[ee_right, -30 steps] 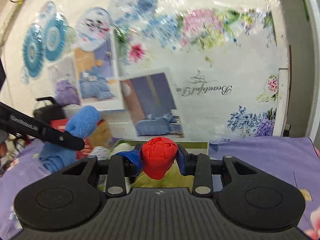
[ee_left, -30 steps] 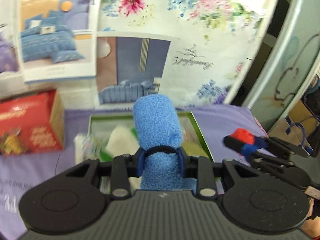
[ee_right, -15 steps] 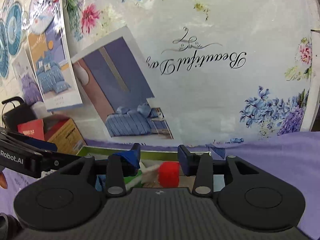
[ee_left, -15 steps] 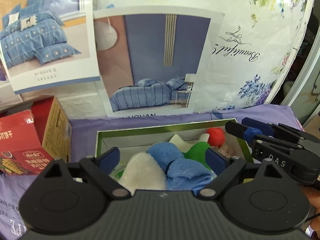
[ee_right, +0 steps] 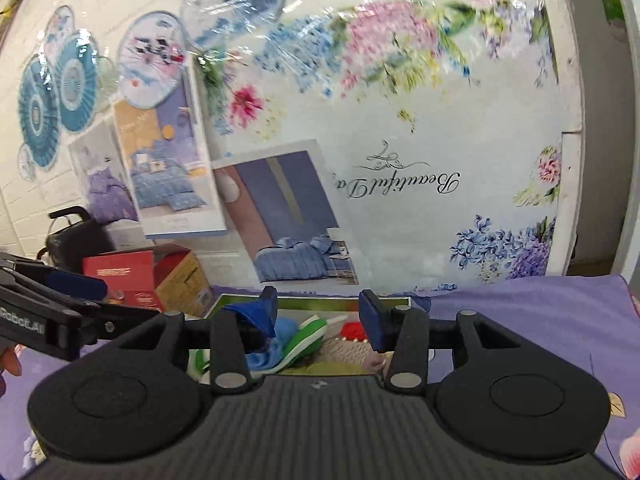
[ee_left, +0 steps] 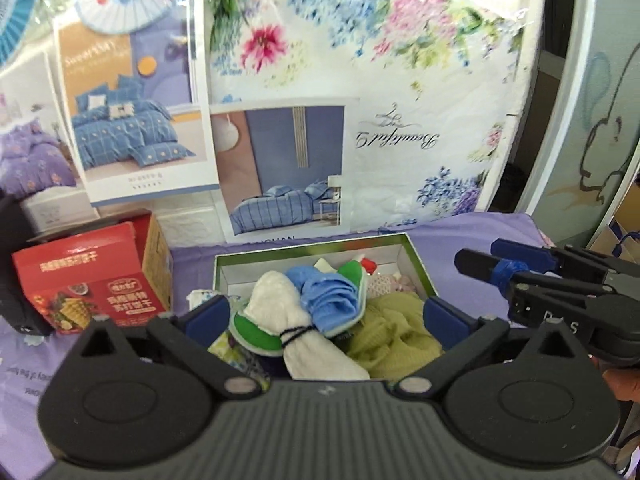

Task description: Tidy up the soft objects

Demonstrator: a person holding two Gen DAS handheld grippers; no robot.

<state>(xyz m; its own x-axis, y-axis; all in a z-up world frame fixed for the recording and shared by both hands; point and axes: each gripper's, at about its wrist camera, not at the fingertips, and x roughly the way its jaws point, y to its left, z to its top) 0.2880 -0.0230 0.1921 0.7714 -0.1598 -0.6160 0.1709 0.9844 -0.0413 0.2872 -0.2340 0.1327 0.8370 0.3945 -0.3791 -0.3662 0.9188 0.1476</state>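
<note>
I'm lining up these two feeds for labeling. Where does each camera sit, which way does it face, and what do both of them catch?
Left wrist: sits on the left gripper, looking forward and down into the open box of soft things; its wide-open fingers and the right gripper show.
Right wrist: sits on the right gripper, looking more level at the floral wall sheet; its open fingers, the left gripper and a fingertip show.
Shared: the box, the blue cloth, the red carton, the purple cover.

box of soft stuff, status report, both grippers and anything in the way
Left gripper open, empty, jaws just opened wide. Right gripper open, empty, jaws just been opening. Blue fleece roll and red ball lie in the box. Nothing blocking.
</note>
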